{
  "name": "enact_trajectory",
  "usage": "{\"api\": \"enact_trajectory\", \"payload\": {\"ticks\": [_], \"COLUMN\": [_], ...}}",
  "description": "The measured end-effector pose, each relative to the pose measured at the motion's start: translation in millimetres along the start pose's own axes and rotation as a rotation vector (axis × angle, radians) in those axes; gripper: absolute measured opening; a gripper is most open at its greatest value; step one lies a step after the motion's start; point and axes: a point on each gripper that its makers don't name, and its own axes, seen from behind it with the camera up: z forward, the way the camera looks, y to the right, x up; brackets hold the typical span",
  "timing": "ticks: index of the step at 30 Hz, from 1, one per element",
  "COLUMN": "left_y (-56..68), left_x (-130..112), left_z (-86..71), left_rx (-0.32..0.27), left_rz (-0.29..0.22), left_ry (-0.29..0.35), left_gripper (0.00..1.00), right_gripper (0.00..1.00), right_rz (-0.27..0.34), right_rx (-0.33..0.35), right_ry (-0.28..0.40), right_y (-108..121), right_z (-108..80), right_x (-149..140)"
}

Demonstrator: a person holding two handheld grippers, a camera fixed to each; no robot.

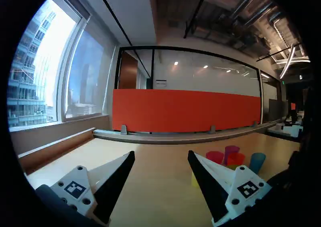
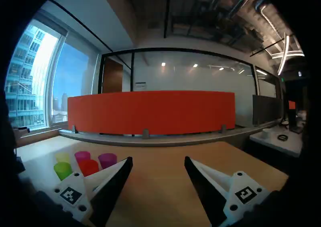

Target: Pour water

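Your left claw [image 1: 161, 152] is released, its two fingers spread wide with nothing between them, low over the pale wooden table [image 1: 160, 195]. Ahead and to its right, past the right finger, stands a tight group of translucent plastic cups [image 1: 236, 159] in pink, purple, orange-red and teal. A yellow cup [image 1: 194, 181] is half hidden behind that finger. Your right claw [image 2: 158, 158] is released too, and empty. From there the cups [image 2: 88, 167] sit ahead to its left, just beyond the left finger: yellow, green, magenta, red and purple, packed close.

Straight ahead of both claws, the table's far edge meets a long orange partition panel [image 1: 184, 110] with a glass wall [image 1: 200, 72] above it. Far to the claws' left, tall windows [image 1: 44, 74] show high-rise buildings. Overhead run exposed pipes [image 1: 257, 10] and a strip light [image 1: 289, 60].

Each finger carries a black-and-white square marker [image 1: 75, 189]. A small white sign [image 1: 161, 83] on the glass is too small to read.
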Motion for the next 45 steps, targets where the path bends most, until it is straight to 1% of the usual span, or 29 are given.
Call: {"api": "enact_trajectory", "payload": {"ticks": [2,5,8,12,17,23,27,29,35,38,41,45], "left_y": [1.1,6.3,11.5,17.5,25.9,42.0,54.8,61.2,74.7,82.9,94.0,110.2], "left_x": [13,33,54,79,113,149,160,162,166,168,167,164], "left_z": [3.6,8.9,12.8,18.3,25.0,29.7,29.3,28.3,27.8,27.5,25.6,21.0], "left_rx": [-0.007,-0.035,-0.062,-0.084,-0.117,-0.174,-0.218,-0.241,-0.299,-0.336,-0.390,-0.461], "left_rz": [-0.012,-0.035,-0.046,-0.037,-0.015,0.002,-0.001,-0.005,-0.013,-0.010,-0.001,0.003], "left_ry": [-0.013,-0.022,-0.024,-0.030,-0.023,-0.014,-0.026,-0.033,-0.045,-0.045,-0.048,-0.057], "left_gripper": [0.98,0.98,0.98,0.98,0.98,0.98,0.98,0.99,0.98,0.99,0.98,0.98], "right_gripper": [1.00,1.00,1.00,1.00,1.00,1.00,1.00,1.00,1.00,1.00,1.00,1.00], "right_rz": [-0.003,-0.024,-0.046,-0.060,-0.064,-0.054,-0.039,-0.030,-0.011,-0.010,-0.009,-0.001], "right_rx": [0.005,0.025,0.038,0.050,0.088,0.137,0.168,0.181,0.218,0.251,0.302,0.399], "right_ry": [-0.002,-0.012,-0.022,-0.032,-0.039,-0.052,-0.056,-0.063,-0.090,-0.093,-0.100,-0.102], "right_y": [-1,-4,-6,-7,-15,-28,-36,-38,-42,-44,-51,-68], "right_z": [4.0,8.6,13.2,19.3,23.6,25.3,23.9,23.2,21.1,19.1,16.3,8.5], "right_x": [8,22,39,63,94,126,137,136,131,130,130,132]}}
